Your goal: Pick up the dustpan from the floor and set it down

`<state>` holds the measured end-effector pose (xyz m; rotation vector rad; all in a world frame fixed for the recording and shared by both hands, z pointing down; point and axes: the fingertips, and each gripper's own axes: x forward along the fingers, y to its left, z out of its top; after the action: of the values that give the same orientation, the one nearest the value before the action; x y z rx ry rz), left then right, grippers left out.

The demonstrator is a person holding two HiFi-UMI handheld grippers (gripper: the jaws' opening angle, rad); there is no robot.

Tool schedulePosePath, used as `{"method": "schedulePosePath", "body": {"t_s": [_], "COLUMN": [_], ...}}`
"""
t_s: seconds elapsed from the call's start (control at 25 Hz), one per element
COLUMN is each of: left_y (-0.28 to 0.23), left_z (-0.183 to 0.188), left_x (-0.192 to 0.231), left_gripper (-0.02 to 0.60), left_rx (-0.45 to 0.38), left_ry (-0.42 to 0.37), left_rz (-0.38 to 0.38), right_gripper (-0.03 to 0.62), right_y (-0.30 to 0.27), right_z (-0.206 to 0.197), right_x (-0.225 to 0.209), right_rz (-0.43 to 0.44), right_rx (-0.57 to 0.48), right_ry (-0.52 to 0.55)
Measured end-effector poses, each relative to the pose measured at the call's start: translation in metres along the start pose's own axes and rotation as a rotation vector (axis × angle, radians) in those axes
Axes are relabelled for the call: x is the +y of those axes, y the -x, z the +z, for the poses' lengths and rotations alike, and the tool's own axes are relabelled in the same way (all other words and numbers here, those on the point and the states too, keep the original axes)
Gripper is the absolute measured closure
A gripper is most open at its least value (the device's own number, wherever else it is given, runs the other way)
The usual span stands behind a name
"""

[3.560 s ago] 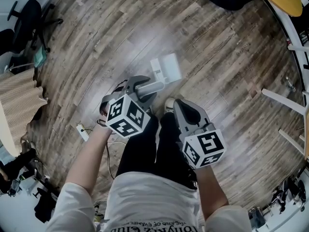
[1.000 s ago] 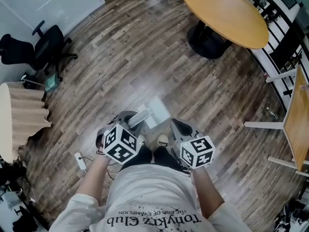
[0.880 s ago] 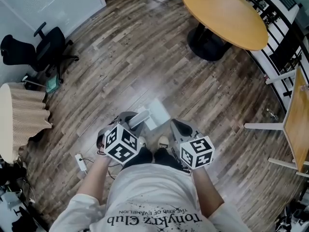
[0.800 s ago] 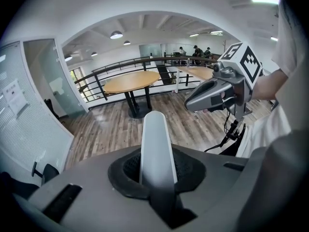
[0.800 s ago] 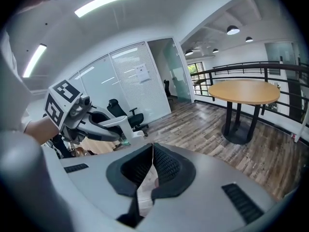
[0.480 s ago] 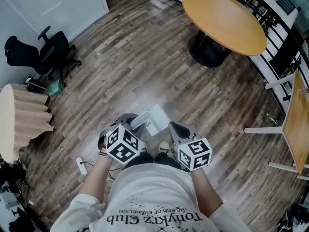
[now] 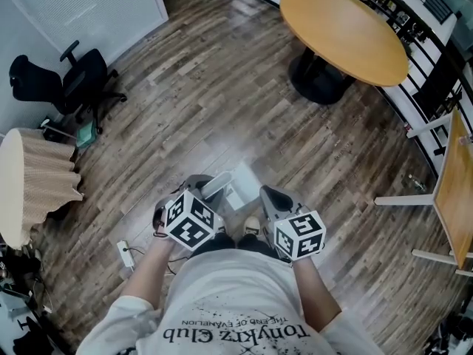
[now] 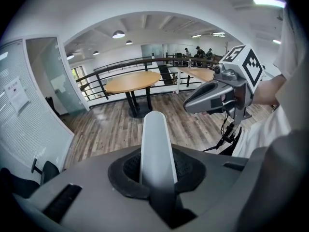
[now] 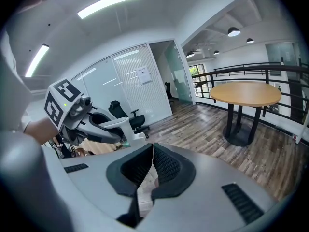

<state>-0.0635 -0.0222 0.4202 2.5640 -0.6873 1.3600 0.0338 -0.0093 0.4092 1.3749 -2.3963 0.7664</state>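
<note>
White dustpan (image 7: 242,186), handle clamped in left gripper (image 8: 157,170) jaws, pan forward; right gripper (image 9: 150,166) jaws closed, empty.

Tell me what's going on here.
A person stands with a gripper in each hand. The left gripper is shut on the handle of the white dustpan and holds it up off the wood floor. The right gripper is shut and empty beside it. The dustpan is not yet set down.
</note>
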Motion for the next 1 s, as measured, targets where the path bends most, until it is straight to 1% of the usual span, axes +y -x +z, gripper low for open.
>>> {"method": "schedulePosePath", "body": {"t_s": [0.44,1.0], "left_y": [-0.0009,-0.0043], "left_z": [0.0019,-0.0032], "left_x": [-0.0039,-0.0059], "left_gripper": [0.500,0.500], "left_rx": [-0.004,0.003], "left_ry": [0.006,-0.010], "left_rz": [-0.001,-0.002], "right_gripper": [0.568,0.568], "right_y": [0.0050,0.0056], "right_z": [-0.0051,-0.0101], "right_x": [-0.0004,0.0012], "right_rz": [-0.003,-0.005], "right_rx": [0.001,0.004], "right_ry": [-0.006,-0.011]}}
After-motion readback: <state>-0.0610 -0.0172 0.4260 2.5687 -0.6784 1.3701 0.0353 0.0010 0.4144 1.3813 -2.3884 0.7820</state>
